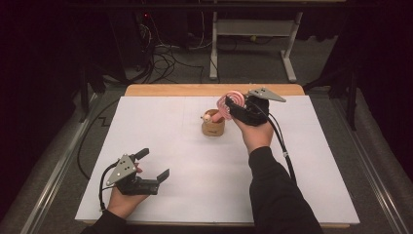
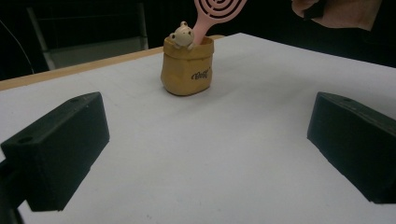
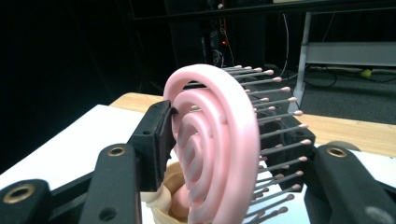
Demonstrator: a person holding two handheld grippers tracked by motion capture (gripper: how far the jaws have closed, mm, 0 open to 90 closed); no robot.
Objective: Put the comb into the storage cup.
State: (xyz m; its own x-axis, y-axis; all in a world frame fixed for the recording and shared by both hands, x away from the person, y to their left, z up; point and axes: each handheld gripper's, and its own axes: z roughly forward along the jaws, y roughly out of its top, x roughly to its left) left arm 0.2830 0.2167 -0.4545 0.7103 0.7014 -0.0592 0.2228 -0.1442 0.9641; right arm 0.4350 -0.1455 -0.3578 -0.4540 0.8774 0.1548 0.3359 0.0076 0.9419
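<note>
Item: tan pouch-shaped holder [image 1: 213, 127] on your counter [image 1: 195, 190], containing one pink spiral hairbrush [image 1: 230, 103] and one small cream animal figure [image 2: 181, 34].

Detail: the holder stood upright near the middle of the white counter, toward the far edge, with dark lettering on its front; the animal figure peeked over its rim, just beside the brush handle, which ran down into the holder's mouth while the round spiral head rose above it. Your right hand-held gripper [image 1: 237, 105] was clamped on that brush head, one jaw against the smooth pink back and the other among the bristles. Your left hand-held gripper [image 1: 154, 164] lay low at the near left of the counter, jaws spread wide and holding nothing, well apart from the holder.
</note>
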